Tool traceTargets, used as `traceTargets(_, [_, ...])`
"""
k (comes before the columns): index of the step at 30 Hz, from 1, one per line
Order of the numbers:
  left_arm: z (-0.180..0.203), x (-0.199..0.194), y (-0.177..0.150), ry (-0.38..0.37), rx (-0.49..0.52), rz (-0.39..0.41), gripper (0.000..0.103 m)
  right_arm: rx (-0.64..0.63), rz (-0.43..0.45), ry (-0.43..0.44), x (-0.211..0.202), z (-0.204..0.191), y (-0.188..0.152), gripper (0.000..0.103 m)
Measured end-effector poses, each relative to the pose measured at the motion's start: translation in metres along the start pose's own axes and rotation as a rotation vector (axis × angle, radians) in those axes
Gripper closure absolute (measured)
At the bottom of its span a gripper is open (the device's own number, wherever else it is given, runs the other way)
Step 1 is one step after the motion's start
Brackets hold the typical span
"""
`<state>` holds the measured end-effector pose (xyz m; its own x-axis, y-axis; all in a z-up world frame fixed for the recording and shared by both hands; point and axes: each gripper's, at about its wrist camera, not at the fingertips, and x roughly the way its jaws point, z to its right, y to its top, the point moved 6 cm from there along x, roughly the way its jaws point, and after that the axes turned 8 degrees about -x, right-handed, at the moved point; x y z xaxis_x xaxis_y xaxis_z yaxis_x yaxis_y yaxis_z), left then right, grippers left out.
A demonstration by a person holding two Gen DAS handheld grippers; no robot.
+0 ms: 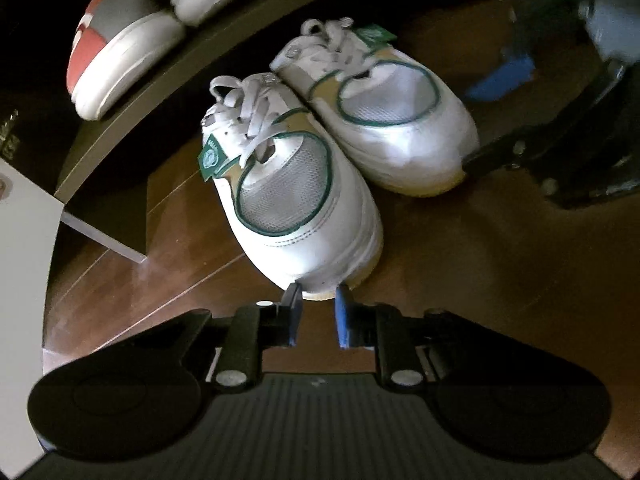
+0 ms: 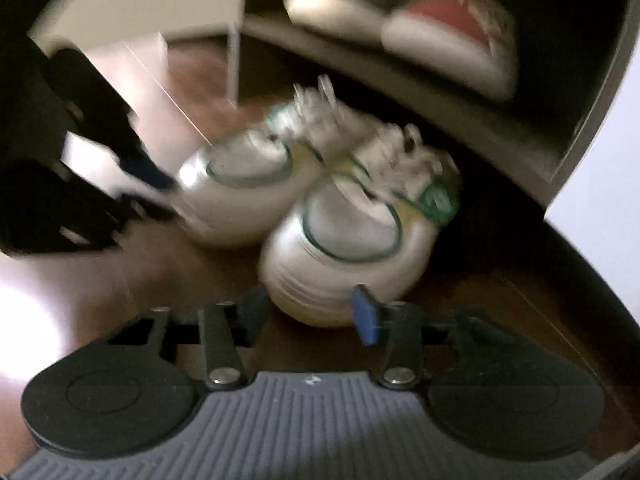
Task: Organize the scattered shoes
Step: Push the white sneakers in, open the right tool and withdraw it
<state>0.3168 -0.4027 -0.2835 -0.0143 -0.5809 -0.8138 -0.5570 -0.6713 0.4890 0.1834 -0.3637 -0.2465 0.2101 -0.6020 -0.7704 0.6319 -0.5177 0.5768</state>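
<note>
Pair of white-green sneakers found on wooden floor [image 1: 192,264], below shelf edge [image 1: 132,128], toes toward grippers.

Near sneaker [image 1: 296,204]: toe tip pinched by left gripper [image 1: 318,292], jaws narrow.

Far sneaker [image 2: 340,256]: toe straddled by right gripper [image 2: 312,308], jaws partly closed; contact not discernible through blur.

Long axes run away toward shelf.

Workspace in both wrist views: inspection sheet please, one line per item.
Surface: brown wood floor, bare around the shoes.
Job's things: two white sneakers with green trim, side by side, toes toward the cameras.
Clutter: nothing seen.
Grippers: left claw at the nearer sneaker's toe tip; right claw straddling the other toe; contact unclear, view blurred.
Cables: nothing seen.
Surroundings: dark shelf holding red-and-grey sneakers.
</note>
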Motion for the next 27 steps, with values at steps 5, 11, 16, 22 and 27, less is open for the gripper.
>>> traceTargets(5, [-0.006, 0.012, 0.013, 0.012, 0.024, 0.009, 0.082, 0.025, -0.009, -0.023, 0.012, 0.009, 0.009, 0.064])
traceTargets(11, [-0.021, 0.036, 0.041, 0.016, 0.022, 0.036, 0.082, 0.069, -0.017, -0.065, 0.037, 0.032, 0.028, 0.065])
traceTargets(16, [-0.032, 0.051, 0.057, 0.014, -0.024, 0.059, 0.08, 0.118, -0.029, -0.094, 0.056, 0.046, 0.038, 0.063])
traceTargets(22, [-0.041, 0.059, 0.062, 0.034, -0.091, 0.068, 0.079, 0.145, -0.036, -0.111, 0.07, 0.048, 0.042, 0.063])
traceTargets(27, [-0.028, 0.014, 0.034, 0.057, -0.252, 0.016, 0.072, 0.197, -0.035, -0.064, 0.032, 0.039, 0.031, 0.065])
